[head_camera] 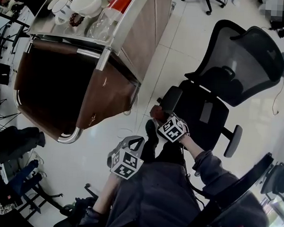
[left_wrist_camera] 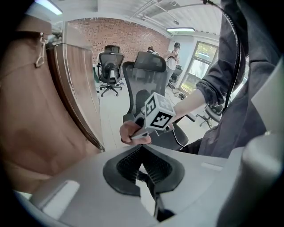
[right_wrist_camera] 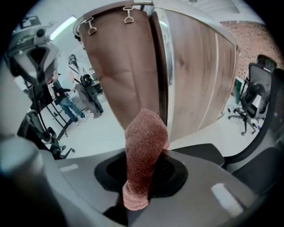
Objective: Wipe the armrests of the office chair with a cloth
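Note:
The black office chair (head_camera: 241,64) with a mesh back stands to the right in the head view. Its near armrest (head_camera: 171,99) lies just beyond my right gripper (head_camera: 157,114). That gripper is shut on a reddish-pink cloth (head_camera: 154,110), which hangs at the armrest's near end. In the right gripper view the cloth (right_wrist_camera: 144,155) fills the jaws and the armrest pad (right_wrist_camera: 199,153) lies just right of it. The far armrest (head_camera: 233,141) is free. My left gripper (head_camera: 133,143) hangs lower left, shut on nothing. In its own view the left gripper (left_wrist_camera: 142,150) faces the chair (left_wrist_camera: 146,73).
A tall brown cabinet (head_camera: 62,86) stands close on the left, its metal top (head_camera: 123,30) loaded with cups and bowls. A second black chair (head_camera: 243,189) is at the lower right. More chairs (left_wrist_camera: 108,66) and people stand far off on the white floor (head_camera: 185,36).

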